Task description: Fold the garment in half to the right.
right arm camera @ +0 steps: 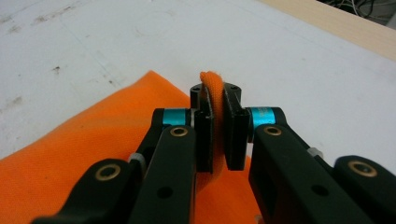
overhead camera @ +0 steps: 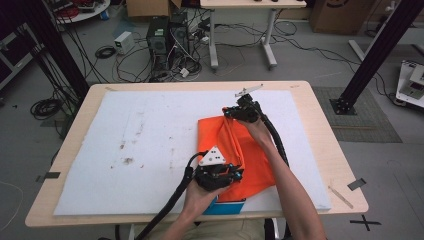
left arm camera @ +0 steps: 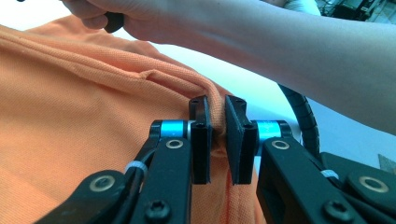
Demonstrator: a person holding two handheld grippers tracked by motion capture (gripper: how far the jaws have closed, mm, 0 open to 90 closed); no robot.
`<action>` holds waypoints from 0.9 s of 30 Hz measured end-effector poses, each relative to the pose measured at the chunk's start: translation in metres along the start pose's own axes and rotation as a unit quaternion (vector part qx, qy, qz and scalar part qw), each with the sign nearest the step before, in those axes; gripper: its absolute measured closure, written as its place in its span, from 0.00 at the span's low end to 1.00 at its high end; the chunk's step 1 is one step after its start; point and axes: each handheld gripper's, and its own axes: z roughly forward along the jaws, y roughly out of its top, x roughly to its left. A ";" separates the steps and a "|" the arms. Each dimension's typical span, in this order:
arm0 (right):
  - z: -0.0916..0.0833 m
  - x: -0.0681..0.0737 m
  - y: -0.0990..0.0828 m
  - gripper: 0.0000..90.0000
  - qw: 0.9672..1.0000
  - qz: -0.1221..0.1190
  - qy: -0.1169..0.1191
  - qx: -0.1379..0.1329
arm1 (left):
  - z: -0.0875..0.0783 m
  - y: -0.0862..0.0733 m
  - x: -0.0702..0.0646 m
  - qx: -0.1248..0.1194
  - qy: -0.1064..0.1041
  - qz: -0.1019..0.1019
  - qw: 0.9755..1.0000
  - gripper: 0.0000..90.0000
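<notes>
I've got both claws nipped down on the orange cloth (overhead camera: pixel 235 155), which lies on the white mat (overhead camera: pixel 150 150) a bit right of centre, w/ its near end around 6 o'clock by the table (overhead camera: pixel 320 125) edge. My left gripper (left arm camera: pixel 218 135) is nearly closed, jaws standing upright w/ a raised ridge of the fabric pinched between the pads; it sits at the cloth's 7 o'clock, near my body. My right gripper (right arm camera: pixel 217 126) is clamped even tighter on a doubled-over fold that pokes up above the pads, at the cloth's 12 o'clock, the far end. Holding two ends of one long crease like this is, I reckon, how I keep the fold line taut so the layer comes over as one piece instead of bunching. Grips are on the edge only, so the rest stays flat on the mat. A blue strip (overhead camera: pixel 231 207) peeks out under the near end; can't tell whether it's part of the garment or sth else. My right forearm (left arm camera: pixel 299 51) crosses over the cloth to reach the far corner.
</notes>
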 end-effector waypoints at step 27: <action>-0.023 -0.041 -0.029 0.95 0.999 0.024 -0.036 0.026 | 0.061 0.014 -0.010 0.038 -0.017 0.006 0.999 0.90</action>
